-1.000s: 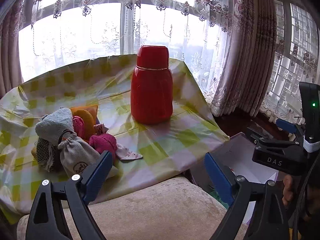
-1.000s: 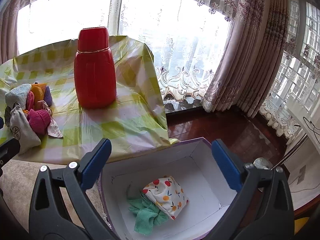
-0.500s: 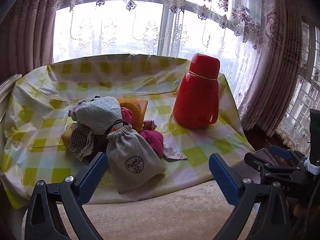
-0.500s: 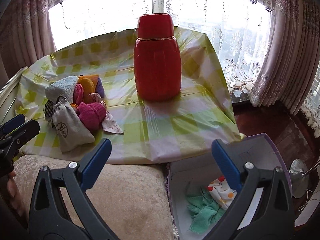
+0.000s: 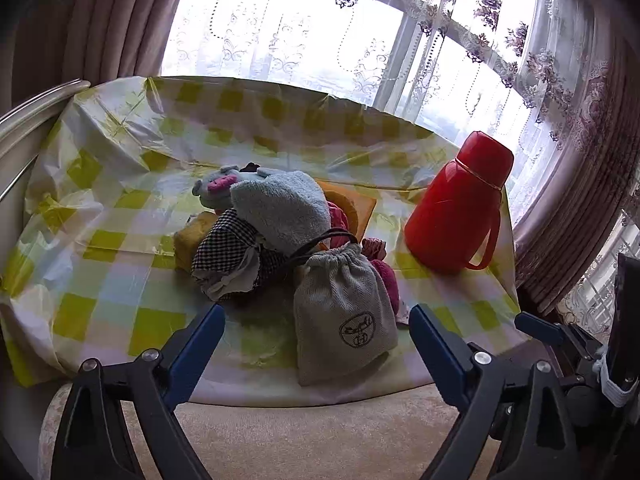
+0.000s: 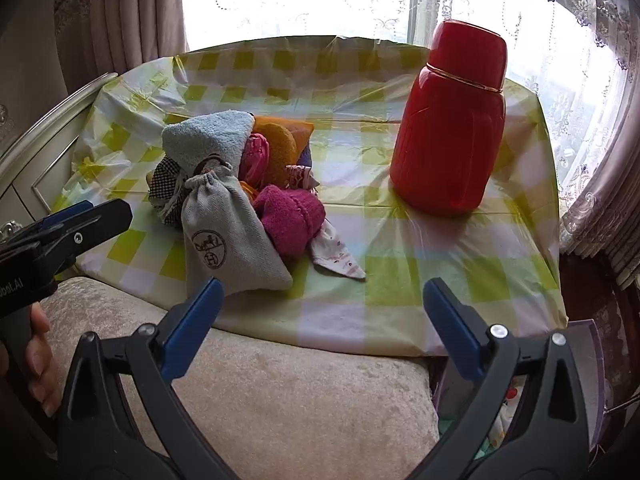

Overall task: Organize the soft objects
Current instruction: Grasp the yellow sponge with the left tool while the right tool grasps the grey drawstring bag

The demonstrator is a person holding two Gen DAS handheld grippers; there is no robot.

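Blue pads line both my tools, and both stand wide with nothing between them. My left gripper [image 5: 316, 328] points straight at the grey drawstring pouch [image 5: 344, 316], which lies just beyond the tips, between the two fingers' lines, on the near edge of the yellow-checked tablecloth [image 5: 120, 304]. My right gripper [image 6: 320, 300] hangs lower and to the side, over the beige cushion [image 6: 280, 392], with the same pouch [image 6: 228, 240] a little ahead of its left finger.

Behind the pouch sits the rest of the heap, all touching: a pale blue towel [image 5: 280, 208] on top, a black-and-white checked cloth [image 5: 228, 248], a magenta knit piece [image 6: 292, 220], an orange cloth [image 6: 280, 144], a small printed rag [image 6: 336, 256] and a grey plush toy [image 5: 216, 188] at the back. The red thermos [image 6: 452, 120] stands upright, apart from the heap on its right.

As I judge it, the job is barely begun. The box [image 6: 596, 360] below the table's right corner shows only a sliver, with a fruit-print cloth [image 6: 506, 404] and something green inside. Nearly the whole pile is left, and the pouch is my nearest pick.
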